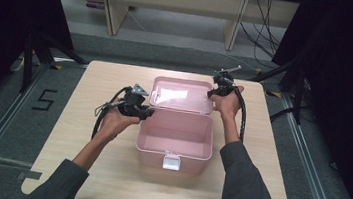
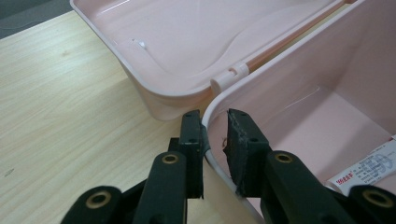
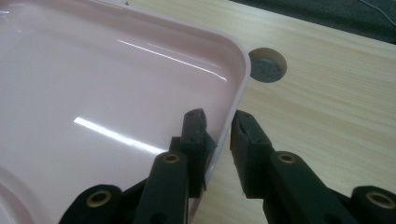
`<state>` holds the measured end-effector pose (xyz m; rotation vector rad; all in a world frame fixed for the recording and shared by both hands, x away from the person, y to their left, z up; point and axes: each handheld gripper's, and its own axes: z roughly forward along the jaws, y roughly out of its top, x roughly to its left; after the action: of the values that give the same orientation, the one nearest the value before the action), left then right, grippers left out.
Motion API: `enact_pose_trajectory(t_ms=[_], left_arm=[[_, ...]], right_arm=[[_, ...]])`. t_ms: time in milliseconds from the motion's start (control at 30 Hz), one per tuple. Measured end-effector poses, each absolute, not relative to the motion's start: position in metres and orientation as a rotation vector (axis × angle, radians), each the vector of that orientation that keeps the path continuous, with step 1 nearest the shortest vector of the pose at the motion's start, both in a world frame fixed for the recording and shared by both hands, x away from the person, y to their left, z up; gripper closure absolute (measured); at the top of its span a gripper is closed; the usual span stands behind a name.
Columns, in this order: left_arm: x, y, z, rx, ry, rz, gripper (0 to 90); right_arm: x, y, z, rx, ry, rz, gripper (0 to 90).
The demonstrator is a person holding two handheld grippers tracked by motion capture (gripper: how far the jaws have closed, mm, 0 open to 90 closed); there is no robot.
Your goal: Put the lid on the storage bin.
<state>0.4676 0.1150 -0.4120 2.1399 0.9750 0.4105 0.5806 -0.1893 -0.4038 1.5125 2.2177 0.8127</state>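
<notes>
A pink box (image 1: 175,139) stands open in the middle of the table (image 1: 81,169), with its lid (image 1: 182,95) folded back flat behind it and a white latch (image 1: 171,162) on the front wall. The high view shows both parts from above, and the box looks empty there. The left gripper view shows more: a white label (image 2: 369,170) with red print lies on the floor of the box, at the right edge of that view, and a white hinge pin (image 2: 231,74) joins the box to the lid. The inside of the lid is smooth and shiny, with light streaks on it. The left gripper (image 2: 215,140) has its jaws on both sides of the box rim, at the back left corner near the hinge; the outer jaw touches the rim, but a gap stays at the inner jaw, so it is not clamped. The right gripper (image 3: 218,135) stands across the right corner of the lid, one jaw inside and one outside, also with a gap, so it is loose. The right gripper view also shows a round hole (image 3: 267,66) in the table just beside the lid corner. Both hands hold the grippers from the near side.
</notes>
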Motion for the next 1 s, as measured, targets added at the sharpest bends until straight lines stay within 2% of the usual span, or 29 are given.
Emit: enact_pose_trajectory(t_ms=[1000], left_arm=[[0.469, 0.118, -0.413, 2.106, 0.989, 0.394, 78.1]], right_arm=[[0.552, -0.193, -0.365, 1.394, 2.119, 0.956, 80.5]])
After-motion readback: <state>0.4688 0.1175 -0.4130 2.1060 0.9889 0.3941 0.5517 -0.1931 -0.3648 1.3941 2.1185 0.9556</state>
